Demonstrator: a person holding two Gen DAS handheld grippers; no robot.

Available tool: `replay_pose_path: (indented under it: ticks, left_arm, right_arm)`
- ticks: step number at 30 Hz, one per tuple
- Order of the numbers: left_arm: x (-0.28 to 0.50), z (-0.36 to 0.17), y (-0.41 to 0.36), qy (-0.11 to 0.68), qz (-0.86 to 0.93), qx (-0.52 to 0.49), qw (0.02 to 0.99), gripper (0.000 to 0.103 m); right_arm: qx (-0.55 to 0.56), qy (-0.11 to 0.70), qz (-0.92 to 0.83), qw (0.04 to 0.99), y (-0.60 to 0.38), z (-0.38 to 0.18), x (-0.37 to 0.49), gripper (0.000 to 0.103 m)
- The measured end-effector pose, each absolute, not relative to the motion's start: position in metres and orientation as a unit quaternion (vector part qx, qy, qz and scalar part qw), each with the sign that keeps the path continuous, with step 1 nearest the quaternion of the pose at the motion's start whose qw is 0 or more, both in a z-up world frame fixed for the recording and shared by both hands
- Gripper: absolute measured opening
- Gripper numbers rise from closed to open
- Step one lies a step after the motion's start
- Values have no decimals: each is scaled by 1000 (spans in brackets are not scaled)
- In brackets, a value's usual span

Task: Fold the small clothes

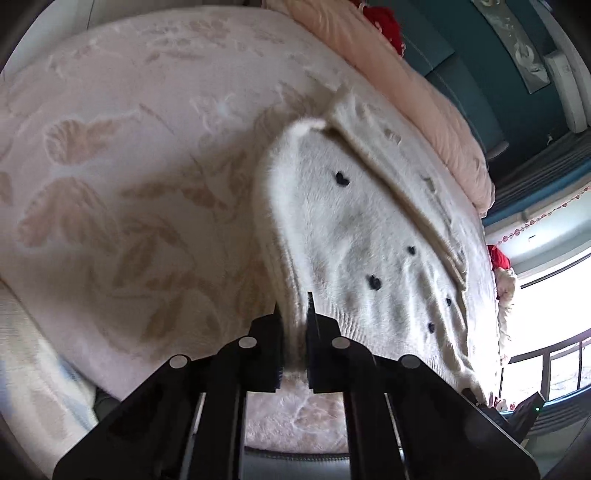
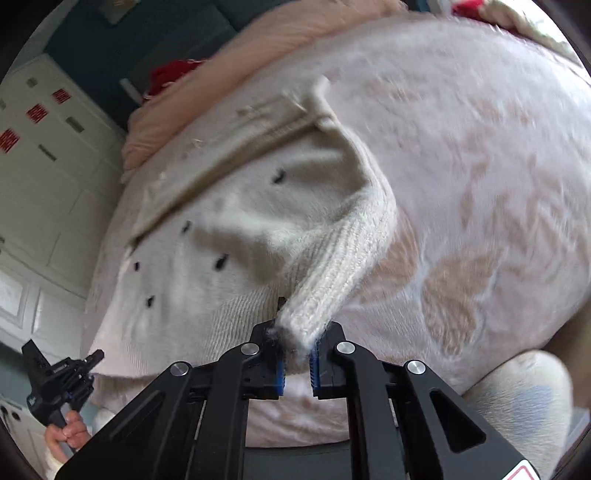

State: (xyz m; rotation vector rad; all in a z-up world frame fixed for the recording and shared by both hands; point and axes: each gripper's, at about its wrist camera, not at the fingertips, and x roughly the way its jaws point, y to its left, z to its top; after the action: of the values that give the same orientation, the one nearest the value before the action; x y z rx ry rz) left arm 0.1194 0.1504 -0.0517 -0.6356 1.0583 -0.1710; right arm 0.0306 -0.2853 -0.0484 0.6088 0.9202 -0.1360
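A small cream knitted sweater (image 1: 362,229) with dark heart dots and a beige button band lies on a pale pink floral bedspread (image 1: 110,166). My left gripper (image 1: 294,314) is shut on the sweater's ribbed edge and lifts it slightly. In the right wrist view the sweater (image 2: 236,221) spreads to the left. My right gripper (image 2: 298,332) is shut on the ribbed sleeve cuff (image 2: 328,291), which is raised off the bed. The left gripper (image 2: 90,360) also shows at the lower left of that view, held by a hand.
A peach quilt (image 1: 424,96) is bunched along the far side of the bed, with red cloth (image 1: 384,22) behind it. White cupboards (image 2: 44,166) stand beyond the bed. A window and railing (image 1: 554,350) are at the right. A pale pillow (image 2: 524,398) lies near the bed's edge.
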Motion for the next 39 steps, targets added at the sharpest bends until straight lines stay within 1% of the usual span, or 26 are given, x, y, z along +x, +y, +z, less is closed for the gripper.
replay_pose_path:
  ticks: [6,9,11,12,13,14,16,17,18,19,20,22,23,24,25,26,27,28,35,37,39]
  left_arm:
    - [103,-34,161,490,-89,-298,814,7]
    - [105,-42,153,507,-94,-279,810,10]
    - [111,-60,148,525,-89,-278,800,14]
    - [112,-66,148,529,-77,-278,798,17]
    - [114,-75,148,532,-64,-281,796,28]
    - [115,-80,150,534,-52,-283,795,44]
    - [114,-85,153,523,-39,-297,798,53]
    - [114,-85,152,518,-44,-302,799,61]
    - [115,-85,151,515,-48,-302,801,66]
    - [117,-84,148,512,-50,-298,804,75]
    - [118,-83,145,510,-47,-294,807,81]
    - [124,-83,139,509,-33,-293,809,83]
    - [127,-83,137,509,-28,-291,810,83]
    - [131,-83,134,509,-26,-287,811,79]
    - [135,-82,132,511,-27,-279,813,49]
    - [140,-83,130,522,-40,-276,806,10]
    - [143,-85,129,539,-50,-277,794,9]
    - [141,-79,133,539,-50,-284,791,8]
    - [103,-20,153,510,-102,-258,814,6]
    - [86,-8,161,514,-112,-255,812,6]
    - [67,0,168,524,-124,-247,806,6]
  right_arm:
    - [267,427,-55,862,-282,-26,20,8]
    - [276,448,-48,849,-289,-42,22,10]
    - [298,463,-43,834,-294,-61,25,11]
    - [303,466,-45,830,-296,-66,25,15]
    - [308,471,-46,826,-296,-73,26,16]
    - [311,476,-47,821,-297,-80,27,16]
    - [315,479,-54,818,-297,-87,26,22]
    - [318,480,-59,815,-297,-91,25,28]
    - [322,481,-62,813,-298,-94,25,37]
    - [329,481,-63,810,-299,-97,25,40]
    - [344,476,-62,807,-300,-101,26,42]
    - [365,468,-64,802,-300,-104,27,44]
    - [374,463,-66,801,-301,-104,30,44]
    - [377,461,-67,801,-302,-104,33,38]
    - [376,463,-68,800,-301,-103,37,29]
    - [377,468,-63,797,-301,-102,41,11]
    - [376,469,-60,797,-300,-99,43,11]
    - [368,466,-62,803,-299,-92,43,11]
    - [252,454,-15,855,-283,-19,16,8]
    - [217,466,-7,858,-281,-8,0,8]
    - [174,497,7,850,-277,-5,-22,8]
